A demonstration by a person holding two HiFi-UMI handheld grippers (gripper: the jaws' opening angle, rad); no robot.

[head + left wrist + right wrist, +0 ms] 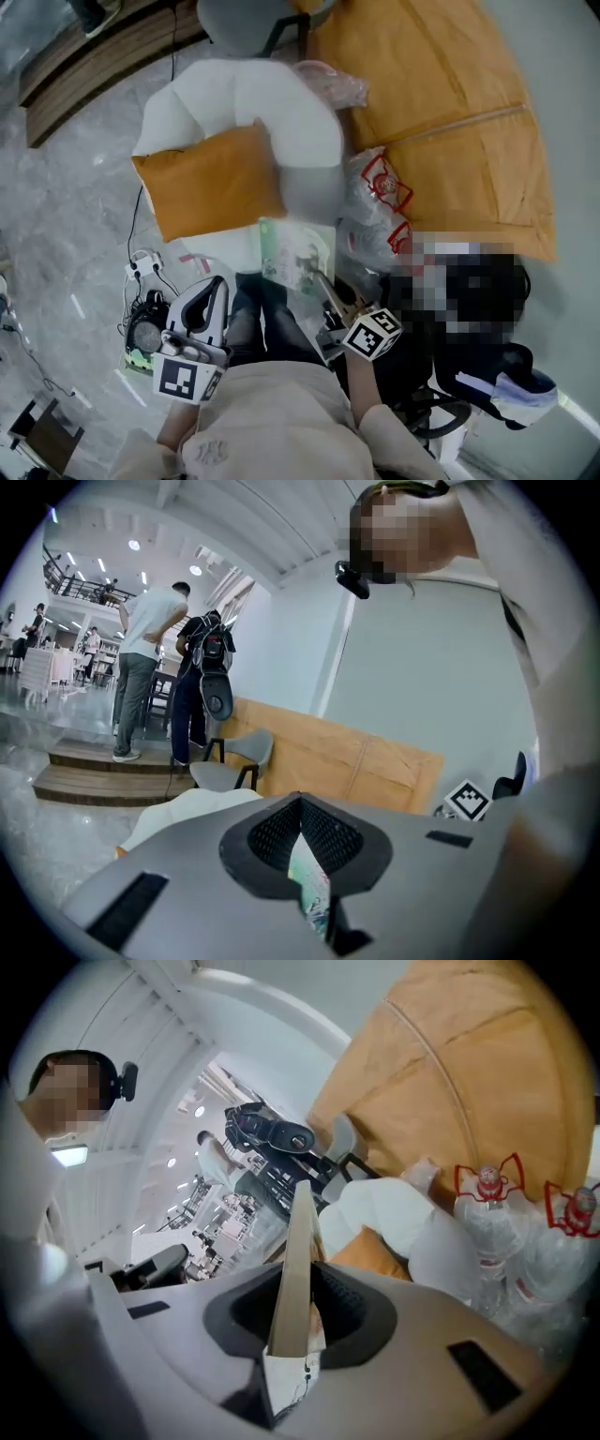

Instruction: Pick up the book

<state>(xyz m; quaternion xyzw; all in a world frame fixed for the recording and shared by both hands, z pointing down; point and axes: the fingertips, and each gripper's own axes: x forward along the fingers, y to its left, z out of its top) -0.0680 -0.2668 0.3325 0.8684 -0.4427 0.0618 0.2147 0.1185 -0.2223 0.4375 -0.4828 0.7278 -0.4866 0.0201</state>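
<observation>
At far left: left hand-held gripper [217, 286], clenched tip to tip and apart from the book. In the gap behind its tips, a green-and-white printed sliver; pinched there or merely seen beyond, impossible to tell.

Just right of it, at centre: book [295, 253], off any surface and up in the air over the dark trousers [272, 328]. Just in front of the orange cushion [211, 183] and white armchair [281, 103], cover tilted toward the head view.

Further right: right hand-held gripper [330, 292], grasping the book by its near lower edge, with the pale page block edge-on between the pads.

Judged thin and light, probably a soft cover:
- likely to flex or droop when held by 1 edge only
- possibly slick if the cover is glossy
- not fragile, though pages could crease under a hard pinch
- best taken deep over the edge, close to the spine, where stiffest

Writing: pale green and white cover with small drawings, no legible title. Black-and-white square markers on both cubes, no letters. At far right, wrapped bottles [375, 192] with red trim, labels unreadable.
</observation>
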